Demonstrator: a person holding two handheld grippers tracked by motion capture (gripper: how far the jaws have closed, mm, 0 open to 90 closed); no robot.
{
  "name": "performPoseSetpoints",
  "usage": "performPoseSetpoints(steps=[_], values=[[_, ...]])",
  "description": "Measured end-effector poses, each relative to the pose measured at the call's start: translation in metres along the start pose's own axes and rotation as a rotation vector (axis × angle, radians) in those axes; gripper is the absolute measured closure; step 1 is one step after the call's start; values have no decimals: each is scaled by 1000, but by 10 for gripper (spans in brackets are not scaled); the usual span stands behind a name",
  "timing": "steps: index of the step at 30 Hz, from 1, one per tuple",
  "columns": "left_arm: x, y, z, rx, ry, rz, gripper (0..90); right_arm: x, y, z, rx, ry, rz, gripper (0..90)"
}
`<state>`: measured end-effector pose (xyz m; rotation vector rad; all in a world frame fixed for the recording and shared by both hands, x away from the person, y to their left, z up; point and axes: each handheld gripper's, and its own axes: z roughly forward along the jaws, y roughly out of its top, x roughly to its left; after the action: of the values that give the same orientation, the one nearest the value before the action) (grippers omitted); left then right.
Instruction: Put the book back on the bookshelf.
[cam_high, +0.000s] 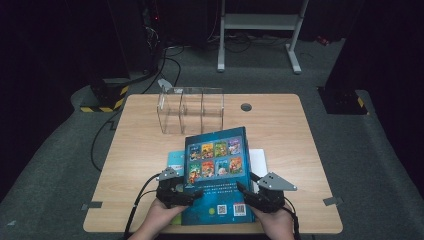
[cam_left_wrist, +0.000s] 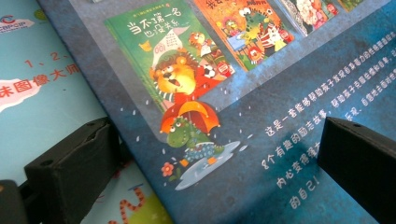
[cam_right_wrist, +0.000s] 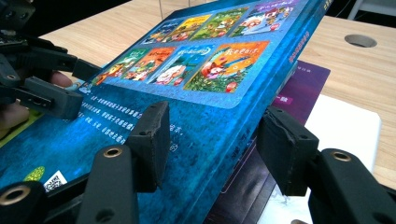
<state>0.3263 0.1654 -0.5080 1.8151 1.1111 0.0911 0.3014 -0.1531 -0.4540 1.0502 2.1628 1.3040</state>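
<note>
A blue picture book (cam_high: 215, 165) with small cover pictures on its back lies tilted, its near end raised over other books. My right gripper (cam_high: 244, 193) has the book's right edge (cam_right_wrist: 243, 135) between its jaws, one pad on the cover (cam_right_wrist: 152, 140) and the other at the spine from below, shut on it. My left gripper (cam_high: 196, 194) stands at the book's left edge. In the left gripper view its jaws (cam_left_wrist: 215, 158) are wide apart, open, one beside the book's edge, the other over the blue cover (cam_left_wrist: 280, 93). The right gripper view has the left gripper (cam_right_wrist: 70, 84) at the far edge.
Under the blue book lie a teal book (cam_high: 175, 160), a purple one (cam_right_wrist: 303, 79) and a white one (cam_high: 259, 160). A clear acrylic divider box (cam_high: 192, 110) stands at the back of the wooden table (cam_high: 145, 135), with a cable hole (cam_high: 246, 107) to its right.
</note>
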Motion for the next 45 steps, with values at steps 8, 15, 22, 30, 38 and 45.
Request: performPoseSetpoints(steps=[8, 15, 22, 30, 38, 45], values=[[2, 3, -6, 13, 7, -27, 42, 0, 4, 1, 6, 16, 22, 452], [4, 7, -21, -84, 70, -19, 200, -2, 14, 6, 5, 5, 18, 480], [5, 13, -39, -194, 137, 13, 336, 1, 31, 9, -4, -16, -38, 508], [5, 17, -52, -269, 198, 47, 433, 5, 40, 15, -30, -36, -55, 544], [2, 19, -57, -301, 228, 66, 457, 8, 44, 16, -57, -45, -63, 562], [-2, 22, -62, -338, 246, 91, 494, 9, 47, 12, -98, -58, -70, 579]])
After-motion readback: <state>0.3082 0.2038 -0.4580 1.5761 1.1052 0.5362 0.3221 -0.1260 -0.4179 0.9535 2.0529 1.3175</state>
